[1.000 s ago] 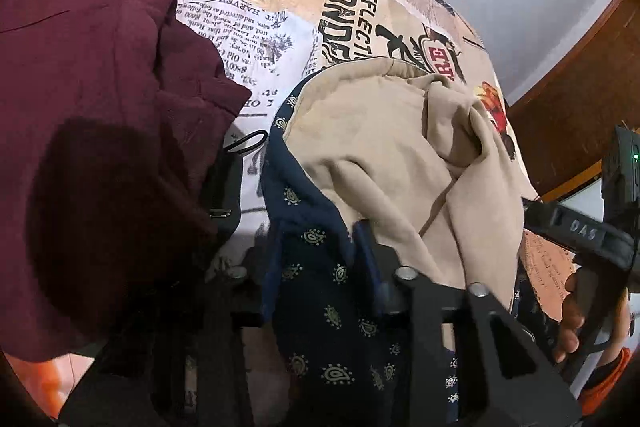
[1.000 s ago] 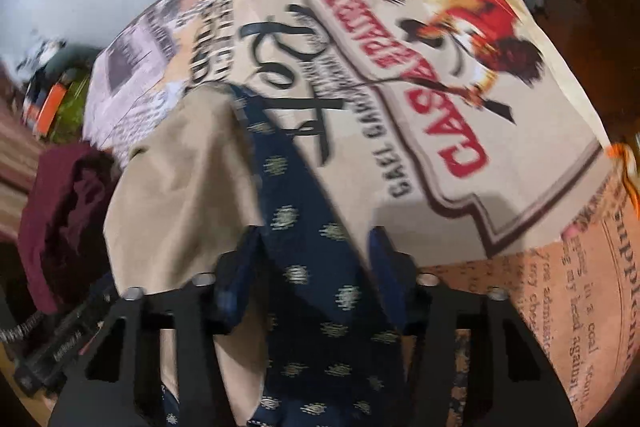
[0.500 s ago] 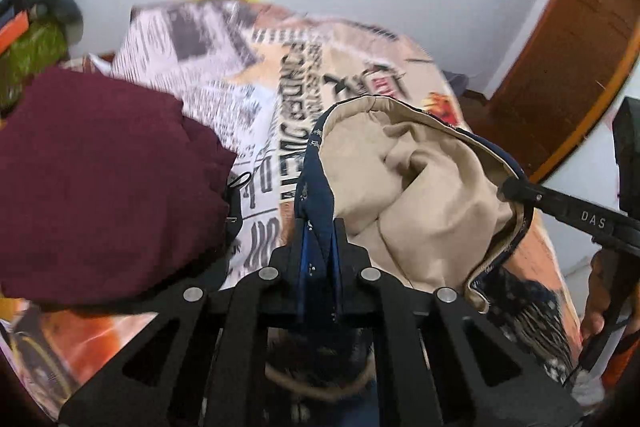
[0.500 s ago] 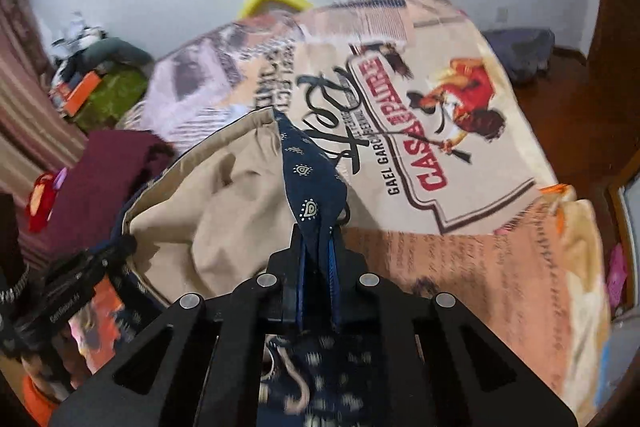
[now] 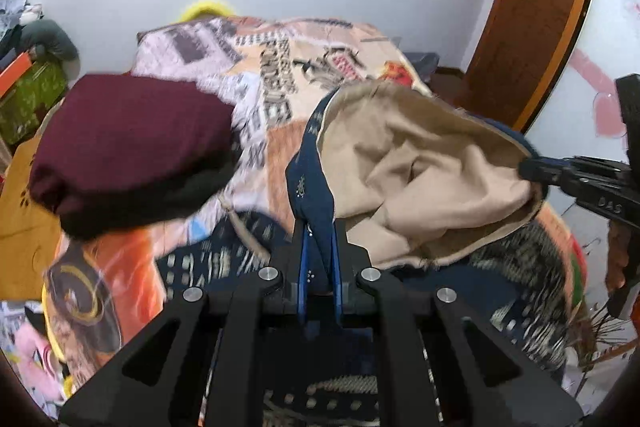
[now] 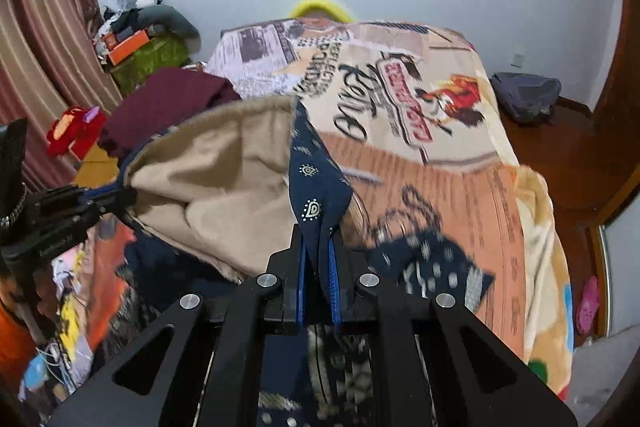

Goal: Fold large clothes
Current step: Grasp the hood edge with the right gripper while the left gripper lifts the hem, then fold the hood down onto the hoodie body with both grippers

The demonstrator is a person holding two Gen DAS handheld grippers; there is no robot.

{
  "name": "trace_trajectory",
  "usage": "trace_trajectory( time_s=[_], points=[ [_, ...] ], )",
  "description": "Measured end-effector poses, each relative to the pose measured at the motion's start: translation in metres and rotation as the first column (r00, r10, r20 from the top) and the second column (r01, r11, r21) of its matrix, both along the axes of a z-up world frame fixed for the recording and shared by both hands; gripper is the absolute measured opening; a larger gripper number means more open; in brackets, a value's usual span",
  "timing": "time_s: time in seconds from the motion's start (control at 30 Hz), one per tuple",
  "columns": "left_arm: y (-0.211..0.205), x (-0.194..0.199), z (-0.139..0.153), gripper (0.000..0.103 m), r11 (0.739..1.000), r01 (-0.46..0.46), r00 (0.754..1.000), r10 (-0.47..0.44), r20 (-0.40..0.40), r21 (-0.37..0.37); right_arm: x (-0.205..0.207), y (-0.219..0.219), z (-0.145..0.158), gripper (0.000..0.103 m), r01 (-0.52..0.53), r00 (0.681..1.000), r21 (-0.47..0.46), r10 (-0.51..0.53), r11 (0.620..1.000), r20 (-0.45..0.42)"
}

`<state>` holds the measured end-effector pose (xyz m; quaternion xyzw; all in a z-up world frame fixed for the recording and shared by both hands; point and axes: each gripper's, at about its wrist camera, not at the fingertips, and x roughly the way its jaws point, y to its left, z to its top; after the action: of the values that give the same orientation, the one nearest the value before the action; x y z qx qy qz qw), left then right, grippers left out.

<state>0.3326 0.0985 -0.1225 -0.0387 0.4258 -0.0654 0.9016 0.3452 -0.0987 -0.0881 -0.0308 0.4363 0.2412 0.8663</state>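
Left wrist: both fingers pairs clamped on navy garment [image 5: 310,163] hem — stretched sideways between left gripper [image 5: 319,239], right gripper [image 6: 318,243].

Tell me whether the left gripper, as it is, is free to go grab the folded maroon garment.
Probably not: the left gripper is shut on the navy garment, so its jaws are occupied, though nothing blocks the way to the maroon garment.
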Motion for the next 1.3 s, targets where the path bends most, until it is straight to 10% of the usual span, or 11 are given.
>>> trace_trajectory(
  time_s=[0.4, 0.6, 0.73, 1.3],
  points=[
    [0.030, -0.019, -0.098, 0.012, 0.995, -0.086, 0.979, 0.074, -0.187, -0.054, -0.005, -0.041, -0.067, 0.009, 0.105, 0.989, -0.055, -0.111, 0.993, -0.100],
    [0.026, -0.017, -0.086, 0.022, 0.998, -0.061, 0.984, 0.056, -0.170, -0.025, -0.019, -0.025, -0.045, 0.020, 0.023, 1.000, -0.116, -0.023, 0.993, 0.002],
    [0.030, -0.004, -0.071, 0.024, 0.997, -0.059, 0.989, 0.053, -0.141, -0.042, -0.016, -0.012, -0.032, 0.057, -0.002, 0.998, -0.095, 0.008, 0.996, 0.057],
    [0.014, 0.081, -0.076, 0.025, 0.981, 0.012, 0.987, -0.042, -0.153, -0.196, 0.061, 0.022, -0.067, 0.057, -0.028, 0.991, 0.030, 0.032, 0.999, -0.132]
  ],
)
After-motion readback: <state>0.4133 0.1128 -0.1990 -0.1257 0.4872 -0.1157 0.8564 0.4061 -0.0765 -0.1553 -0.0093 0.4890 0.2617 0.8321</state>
